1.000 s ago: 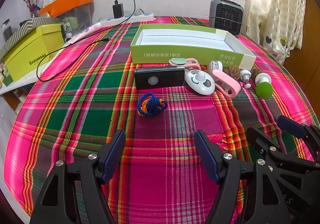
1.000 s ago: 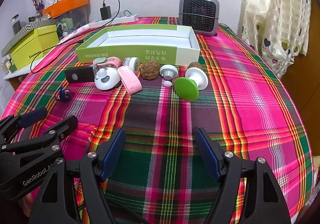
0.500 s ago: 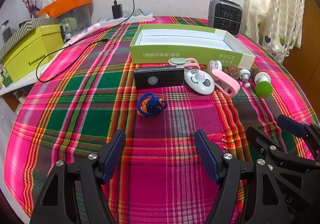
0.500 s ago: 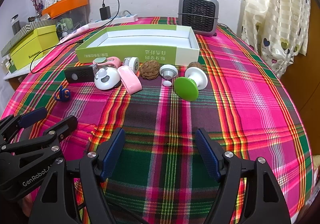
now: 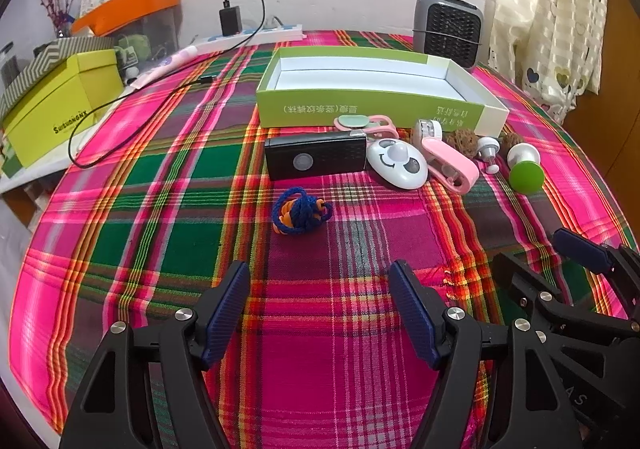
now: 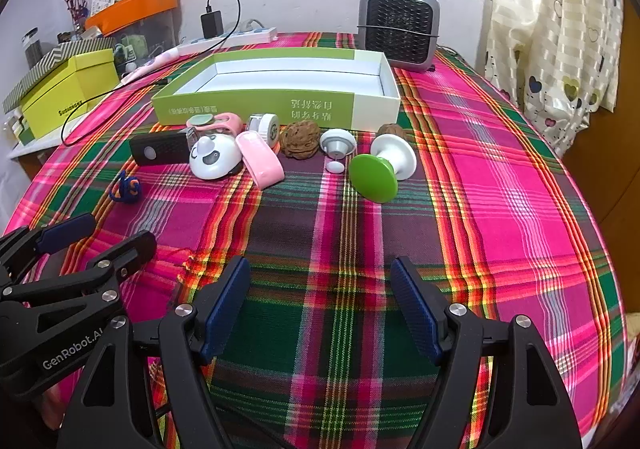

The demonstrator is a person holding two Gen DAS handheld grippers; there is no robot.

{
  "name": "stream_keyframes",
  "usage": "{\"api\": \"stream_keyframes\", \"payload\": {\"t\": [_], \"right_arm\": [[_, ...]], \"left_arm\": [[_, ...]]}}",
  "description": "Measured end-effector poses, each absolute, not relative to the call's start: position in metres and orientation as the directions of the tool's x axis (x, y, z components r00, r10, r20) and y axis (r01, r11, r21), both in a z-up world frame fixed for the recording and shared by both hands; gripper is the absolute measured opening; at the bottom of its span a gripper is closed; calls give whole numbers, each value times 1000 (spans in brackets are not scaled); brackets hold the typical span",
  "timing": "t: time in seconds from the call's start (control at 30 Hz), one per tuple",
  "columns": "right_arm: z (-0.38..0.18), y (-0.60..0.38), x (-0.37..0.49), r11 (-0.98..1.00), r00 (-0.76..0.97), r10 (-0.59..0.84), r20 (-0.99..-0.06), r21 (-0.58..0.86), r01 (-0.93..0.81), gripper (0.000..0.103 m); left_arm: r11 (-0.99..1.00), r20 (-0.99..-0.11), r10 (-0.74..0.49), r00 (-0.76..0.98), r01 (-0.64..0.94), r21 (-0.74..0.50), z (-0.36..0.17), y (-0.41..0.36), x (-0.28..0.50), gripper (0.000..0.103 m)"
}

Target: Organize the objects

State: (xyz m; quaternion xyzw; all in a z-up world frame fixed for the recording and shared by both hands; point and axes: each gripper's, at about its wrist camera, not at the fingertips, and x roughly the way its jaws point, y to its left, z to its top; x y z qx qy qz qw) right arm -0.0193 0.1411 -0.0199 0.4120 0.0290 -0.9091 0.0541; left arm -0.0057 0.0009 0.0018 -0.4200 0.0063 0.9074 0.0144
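Both tongs, left gripper (image 5: 320,313) and right gripper (image 6: 320,313), stand wide open and empty. Trinkets crowd against the green box (image 6: 276,105); gripping the pink clip (image 6: 260,159) risks nudging the panda gadget (image 6: 214,159).

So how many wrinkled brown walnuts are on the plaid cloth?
2. One wrinkled brown walnut sits in front of the green-and-white open box, beside the round white case; the other walnut peeks out behind the green-topped white knob. More could be hidden.
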Motion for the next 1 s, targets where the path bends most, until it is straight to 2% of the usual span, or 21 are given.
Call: {"api": "stream_keyframes", "payload": {"t": [0.37, 0.77, 1.0], "right_arm": [[-20, 142, -23, -988, -642, -97, -761, -2, 152, 73], [-14, 125, -41, -954, -622, -188, -761, -10, 300, 71], [-14, 121, -62, -952, -606, -192, -772, -2, 305, 68]], "left_arm": [[-994, -753, 106, -649, -97, -56, 4, -11, -4, 71], [-993, -749, 115, -653, -62, -98, 5, -37, -32, 70], [-993, -756, 115, -644, -78, -85, 4, -36, -42, 70]]}}
